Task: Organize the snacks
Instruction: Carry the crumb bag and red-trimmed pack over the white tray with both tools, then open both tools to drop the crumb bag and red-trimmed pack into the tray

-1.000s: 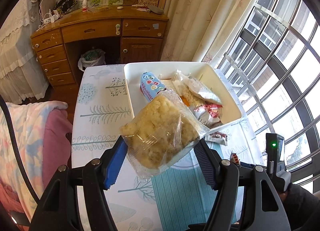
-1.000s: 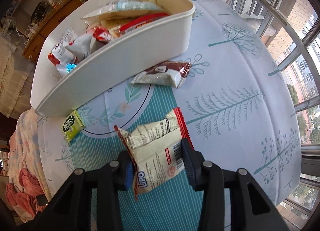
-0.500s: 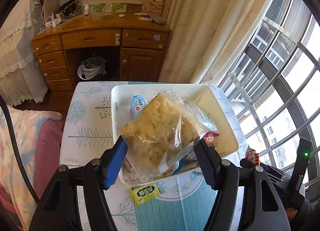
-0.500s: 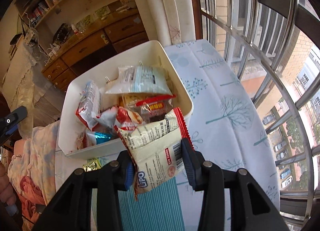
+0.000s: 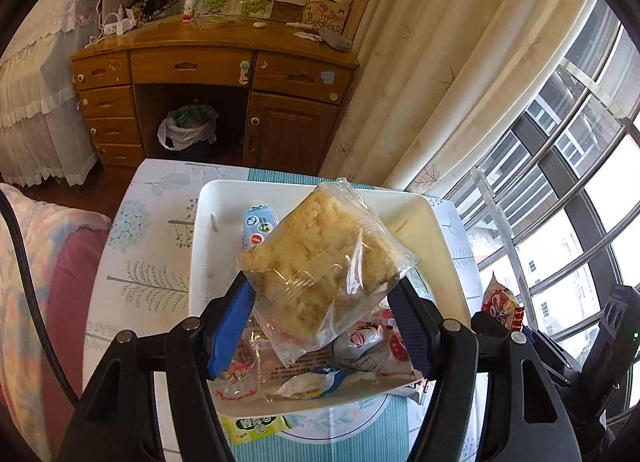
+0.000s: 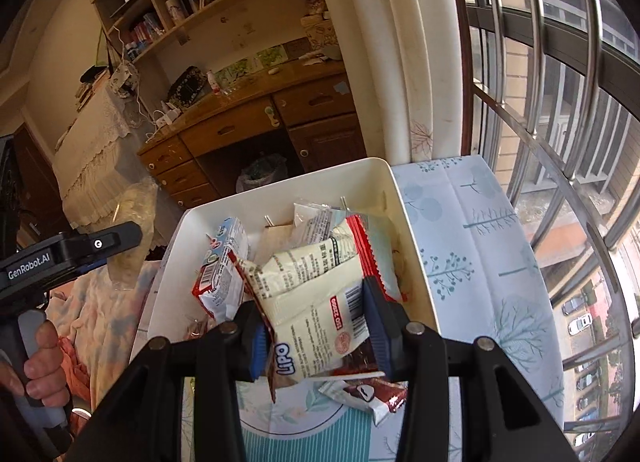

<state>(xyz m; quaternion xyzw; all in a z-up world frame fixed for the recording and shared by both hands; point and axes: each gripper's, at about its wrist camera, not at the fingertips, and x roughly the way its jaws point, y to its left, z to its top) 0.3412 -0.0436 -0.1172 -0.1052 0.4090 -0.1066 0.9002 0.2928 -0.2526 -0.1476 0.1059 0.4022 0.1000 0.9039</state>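
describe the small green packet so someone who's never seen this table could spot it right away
Start at the white bin on the tree-print tablecloth. Just outside its near rim, on the teal-striped part of the cloth, lies a small green packet. It is flat and yellow-green with white lettering, and unlike the red and white snacks, it lies outside the bin.

My left gripper (image 5: pixel 326 318) fills the bottom of its frame: black angular arms, silver screws, ribbed blue pads (image 5: pixel 230 326). My right gripper (image 6: pixel 316 336), bottom centre, matches it. At the left edge of the right view my hand (image 6: pixel 38 362) wraps a grey handle below white "GenRobot.AI" lettering.
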